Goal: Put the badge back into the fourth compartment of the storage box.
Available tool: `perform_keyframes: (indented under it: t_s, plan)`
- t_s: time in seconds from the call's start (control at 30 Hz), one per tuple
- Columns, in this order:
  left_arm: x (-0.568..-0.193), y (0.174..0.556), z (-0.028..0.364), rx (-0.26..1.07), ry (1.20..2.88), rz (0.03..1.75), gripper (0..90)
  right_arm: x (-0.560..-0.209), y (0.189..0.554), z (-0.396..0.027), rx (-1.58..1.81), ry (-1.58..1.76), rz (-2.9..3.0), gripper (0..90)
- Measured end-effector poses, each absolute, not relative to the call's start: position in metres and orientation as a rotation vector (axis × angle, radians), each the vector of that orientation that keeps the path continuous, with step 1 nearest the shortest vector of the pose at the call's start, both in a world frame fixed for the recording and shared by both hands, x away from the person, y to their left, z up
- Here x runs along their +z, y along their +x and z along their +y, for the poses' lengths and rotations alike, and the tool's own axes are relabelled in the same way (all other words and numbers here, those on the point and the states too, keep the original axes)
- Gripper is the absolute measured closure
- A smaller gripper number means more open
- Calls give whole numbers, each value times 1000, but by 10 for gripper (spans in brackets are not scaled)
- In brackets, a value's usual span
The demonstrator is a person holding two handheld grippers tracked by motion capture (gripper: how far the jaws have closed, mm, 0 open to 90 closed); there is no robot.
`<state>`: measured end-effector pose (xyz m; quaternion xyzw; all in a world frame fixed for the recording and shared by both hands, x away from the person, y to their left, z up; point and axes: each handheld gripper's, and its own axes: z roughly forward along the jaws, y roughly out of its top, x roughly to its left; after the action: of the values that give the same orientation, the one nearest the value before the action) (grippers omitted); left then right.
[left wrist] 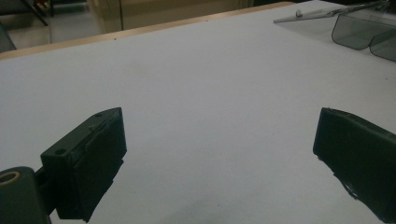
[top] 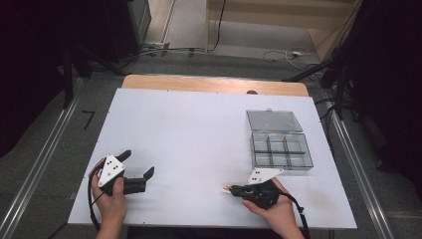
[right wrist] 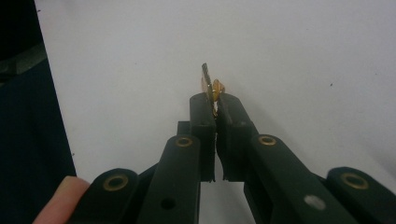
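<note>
The right gripper (top: pixel 233 188) is clamped on a small brass-coloured part (right wrist: pixel 212 88), its jaws pressed together with the piece poking out past the tips and a thin dark pin standing from it; what the part is cannot be told. The person's right hand (top: pixel 275 206) holds the tool low over the white table (top: pixel 189 124), jaws aimed toward the table's middle. Just beyond and to the outer side of this gripper sits a clear compartment box (top: pixel 281 150), lid (top: pixel 274 121) laid open behind it, long axis running across the table. That box is probably where the part goes; reaching it would mean swinging the jaws around toward the near compartments. The left gripper (top: pixel 137 163) rests well apart, jaws spread wide and holding nothing, the left hand (top: pixel 112 199) wrapped around its body.
</note>
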<state>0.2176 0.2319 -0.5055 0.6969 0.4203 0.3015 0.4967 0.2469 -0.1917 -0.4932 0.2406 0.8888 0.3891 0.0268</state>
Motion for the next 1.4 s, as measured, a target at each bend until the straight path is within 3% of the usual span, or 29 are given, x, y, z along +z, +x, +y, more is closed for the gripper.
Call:
perform_keyframes:
  t_s: [1.4]
  plan:
    - [-506, 217, 231, 726, 1694, 1016, 34, -465, 249, -212, 1275, 762, 2636, 836]
